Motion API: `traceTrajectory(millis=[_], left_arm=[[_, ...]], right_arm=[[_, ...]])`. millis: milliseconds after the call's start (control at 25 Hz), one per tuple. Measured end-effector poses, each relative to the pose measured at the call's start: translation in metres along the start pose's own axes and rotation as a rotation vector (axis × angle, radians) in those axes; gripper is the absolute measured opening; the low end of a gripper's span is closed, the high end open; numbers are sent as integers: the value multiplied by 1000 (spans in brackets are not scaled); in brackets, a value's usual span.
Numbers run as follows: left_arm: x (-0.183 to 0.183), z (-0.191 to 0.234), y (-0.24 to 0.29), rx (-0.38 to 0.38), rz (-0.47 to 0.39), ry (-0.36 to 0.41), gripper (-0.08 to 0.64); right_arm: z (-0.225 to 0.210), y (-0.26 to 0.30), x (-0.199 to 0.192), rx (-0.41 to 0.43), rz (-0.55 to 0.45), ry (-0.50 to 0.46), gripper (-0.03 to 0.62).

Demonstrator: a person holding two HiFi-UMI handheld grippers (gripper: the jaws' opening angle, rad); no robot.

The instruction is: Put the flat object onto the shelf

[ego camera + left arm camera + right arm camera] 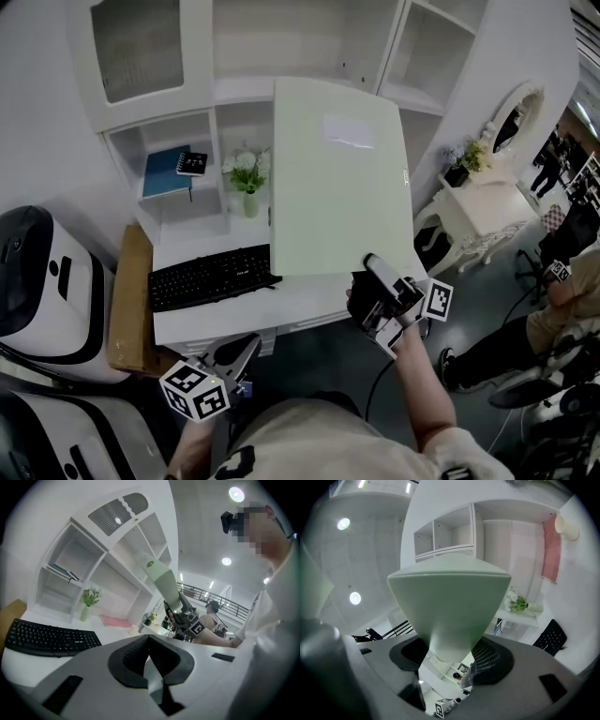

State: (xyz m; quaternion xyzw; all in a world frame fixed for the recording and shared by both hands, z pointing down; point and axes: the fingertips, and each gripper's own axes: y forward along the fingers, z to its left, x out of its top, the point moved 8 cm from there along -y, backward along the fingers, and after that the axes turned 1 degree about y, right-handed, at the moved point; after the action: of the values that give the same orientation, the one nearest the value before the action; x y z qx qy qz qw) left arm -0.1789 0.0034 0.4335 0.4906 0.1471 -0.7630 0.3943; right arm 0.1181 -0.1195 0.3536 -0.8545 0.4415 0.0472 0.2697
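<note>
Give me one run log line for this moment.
right hand-held gripper: shut on board, raised before shelf | left hand-held gripper: shut, empty | board: not yet shelved

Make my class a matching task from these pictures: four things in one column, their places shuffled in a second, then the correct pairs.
1 pale green flat board
2 black keyboard
3 blue notebook
4 vase of white flowers

A in the left shelf compartment
B at the front of the white desk
C gripped by the right gripper
D at the back of the desk

Pairs: 1-C, 2-B, 3-A, 4-D
</note>
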Motion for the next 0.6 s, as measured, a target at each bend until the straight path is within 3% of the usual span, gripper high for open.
traceTrajectory(millis=[280, 600], left_arm=[[4, 18, -5, 17, 3, -32, 14], [-5, 15, 4, 56, -22, -1, 14]], right_arm=[[-12, 29, 20, -23, -13, 4, 295], [-18, 34, 31, 29, 16, -1, 295]])
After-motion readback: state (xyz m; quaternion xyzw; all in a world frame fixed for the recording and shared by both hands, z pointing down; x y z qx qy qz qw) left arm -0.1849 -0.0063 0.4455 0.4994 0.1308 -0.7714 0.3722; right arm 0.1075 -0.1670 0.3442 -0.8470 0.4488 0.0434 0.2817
